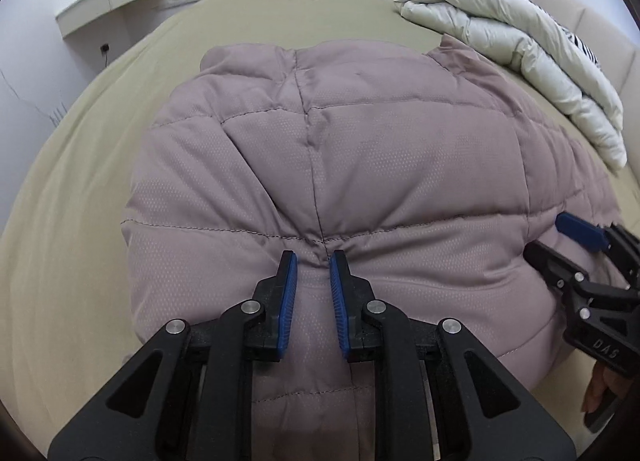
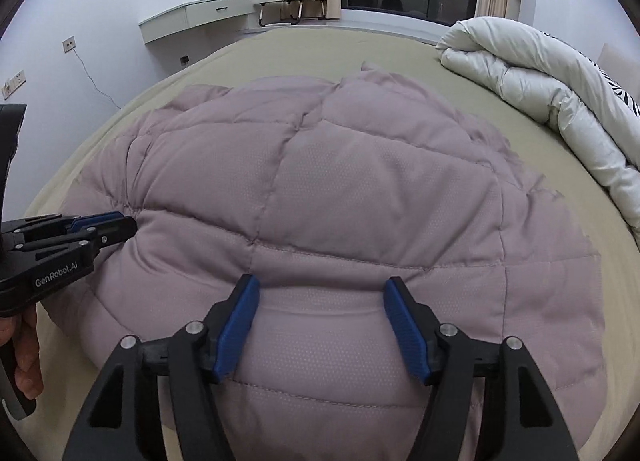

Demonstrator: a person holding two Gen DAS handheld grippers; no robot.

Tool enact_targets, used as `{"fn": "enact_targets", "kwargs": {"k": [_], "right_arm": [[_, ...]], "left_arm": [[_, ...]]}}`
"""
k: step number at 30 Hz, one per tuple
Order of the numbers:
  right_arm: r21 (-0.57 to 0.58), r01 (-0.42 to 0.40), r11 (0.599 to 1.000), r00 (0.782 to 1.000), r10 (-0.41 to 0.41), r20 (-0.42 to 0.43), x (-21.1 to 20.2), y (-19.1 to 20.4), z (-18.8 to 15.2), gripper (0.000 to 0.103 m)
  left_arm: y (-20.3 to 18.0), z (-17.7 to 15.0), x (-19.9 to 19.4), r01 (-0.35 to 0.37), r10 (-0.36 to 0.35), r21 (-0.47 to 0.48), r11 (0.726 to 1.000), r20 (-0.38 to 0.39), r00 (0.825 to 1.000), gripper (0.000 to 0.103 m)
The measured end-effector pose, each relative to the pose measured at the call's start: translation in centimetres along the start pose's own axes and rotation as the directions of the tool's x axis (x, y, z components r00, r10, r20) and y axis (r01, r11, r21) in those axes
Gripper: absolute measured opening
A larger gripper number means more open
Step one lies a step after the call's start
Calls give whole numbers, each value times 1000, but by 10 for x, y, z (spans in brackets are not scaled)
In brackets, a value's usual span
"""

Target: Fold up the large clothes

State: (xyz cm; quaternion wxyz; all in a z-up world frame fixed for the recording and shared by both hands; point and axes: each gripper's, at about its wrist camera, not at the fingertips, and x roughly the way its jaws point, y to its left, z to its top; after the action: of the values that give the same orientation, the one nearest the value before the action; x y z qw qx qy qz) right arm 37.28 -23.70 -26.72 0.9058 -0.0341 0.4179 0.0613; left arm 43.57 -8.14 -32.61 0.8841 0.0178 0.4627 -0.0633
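On the left, our left gripper (image 1: pixel 313 261) is nearly pressed together, pinching a ridge of the mauve quilted coat (image 1: pixel 360 165) right where two stitch lines cross near its front edge. The right wrist view shows the same thing from the side: the blue pads nipped onto a pucker at the coat's left margin (image 2: pixel 132 221).

In the middle, the coat lies on the olive bed sheet (image 1: pixel 72 221) as a thick rounded bundle — its near edge looks like a soft fold rather than a hem, so we judge that at least one fold is already in. We cannot make out any sleeves or a collar. They may be tucked underneath, but the pictures do not settle it.

To the right, our right gripper (image 2: pixel 320 289) stands spread, its pads either side of a broad hump of fabric at the near edge without squeezing it. We read this as a grip not yet taken on that side.

Farther right, a rolled white duvet (image 2: pixel 540 81) sits well apart from the coat at the head of the bed.

What is left, as we judge it — close the right side, then carry the near edge over toward the far one to make the bundle smaller.
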Motion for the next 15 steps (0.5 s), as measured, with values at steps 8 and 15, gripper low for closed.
{"fn": "enact_targets", "kwargs": {"k": [8,15], "right_arm": [[233,-243,942,970,229,88,-56,-83,20,93],[573,-280,770,960,242,144,-61,-240,2,103]], "left_arm": [[49,7,-72,124,-107,-156,980,112,988,26],[134,20,-62,263,-233,-400,878,122,965,97]]}}
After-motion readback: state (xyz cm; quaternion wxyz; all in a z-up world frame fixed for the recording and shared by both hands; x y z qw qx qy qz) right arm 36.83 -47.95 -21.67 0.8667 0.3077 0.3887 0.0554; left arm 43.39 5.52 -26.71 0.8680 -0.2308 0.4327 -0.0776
